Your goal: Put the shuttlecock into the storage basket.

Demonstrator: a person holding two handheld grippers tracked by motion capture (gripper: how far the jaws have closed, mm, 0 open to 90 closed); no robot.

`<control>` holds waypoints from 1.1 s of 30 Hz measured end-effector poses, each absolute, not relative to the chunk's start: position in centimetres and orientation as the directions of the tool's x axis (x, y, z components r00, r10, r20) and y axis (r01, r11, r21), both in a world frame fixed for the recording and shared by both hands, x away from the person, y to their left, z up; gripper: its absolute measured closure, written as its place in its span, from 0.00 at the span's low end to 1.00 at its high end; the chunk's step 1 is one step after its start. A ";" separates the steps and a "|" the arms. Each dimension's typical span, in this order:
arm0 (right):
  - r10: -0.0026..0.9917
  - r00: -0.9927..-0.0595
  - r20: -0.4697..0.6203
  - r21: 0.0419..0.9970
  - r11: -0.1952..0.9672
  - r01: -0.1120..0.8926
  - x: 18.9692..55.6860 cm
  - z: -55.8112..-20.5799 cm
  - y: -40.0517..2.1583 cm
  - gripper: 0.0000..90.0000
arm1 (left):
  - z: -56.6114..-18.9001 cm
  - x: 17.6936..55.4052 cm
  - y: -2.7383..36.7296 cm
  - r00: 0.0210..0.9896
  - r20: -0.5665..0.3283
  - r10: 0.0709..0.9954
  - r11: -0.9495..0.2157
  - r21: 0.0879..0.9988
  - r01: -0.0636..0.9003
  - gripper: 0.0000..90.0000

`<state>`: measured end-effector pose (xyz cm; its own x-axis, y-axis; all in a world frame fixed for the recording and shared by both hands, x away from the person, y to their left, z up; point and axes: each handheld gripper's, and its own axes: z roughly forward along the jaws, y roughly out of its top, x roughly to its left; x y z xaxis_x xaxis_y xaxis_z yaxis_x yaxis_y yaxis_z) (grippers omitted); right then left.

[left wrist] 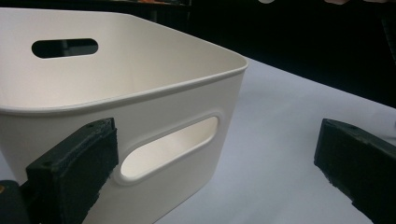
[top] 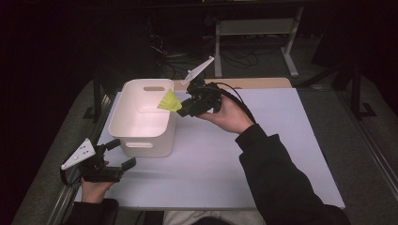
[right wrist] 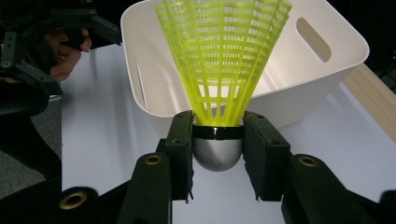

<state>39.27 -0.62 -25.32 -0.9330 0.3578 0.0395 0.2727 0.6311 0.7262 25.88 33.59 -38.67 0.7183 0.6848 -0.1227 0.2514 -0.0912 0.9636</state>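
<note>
Holding a yellow shuttlecock (right wrist: pixel 223 60) by its silver rounded cap, your right gripper (right wrist: pixel 217 149) has its two black jaws closed against either side of that cap, just below the black band where the plastic skirt begins. The jaws are only partly closed, as wide apart as the cap itself, and the skirt fans out away from them. In the high view your right gripper (top: pixel 187 107) is held above the desk (top: pixel 263 154) at the right rim of the white bin (top: pixel 143 119), and the shuttlecock (top: pixel 170 101) projects from it over that rim, its skirt above the bin's open interior. The shuttlecock is clear of the bin's floor and, as far as can be seen, of its walls.

Your left gripper (top: pixel 118 152) rests low at the near left corner of the desk, just beside the bin's near wall. Its jaws stand wide apart with nothing between them; in the left gripper view one jaw lies in front of the bin (left wrist: pixel 140 84), near the slotted handle in that wall, and whether it touches the wall cannot be told. The other jaw lies over bare white desk surface (left wrist: pixel 280 140).
</note>
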 end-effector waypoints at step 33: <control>0.316 -0.948 0.032 0.709 0.661 0.244 40.5 -24.9 2.9 0.70 | -38.7 25.9 33.6 0.720 -0.123 0.683 -0.091 0.963 0.252 0.00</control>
<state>40.54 2.92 -24.92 -0.9482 0.3160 0.0321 0.2444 0.6612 0.7092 25.85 33.60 -38.67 0.7197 0.6832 -0.1234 0.2519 -0.0913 0.9634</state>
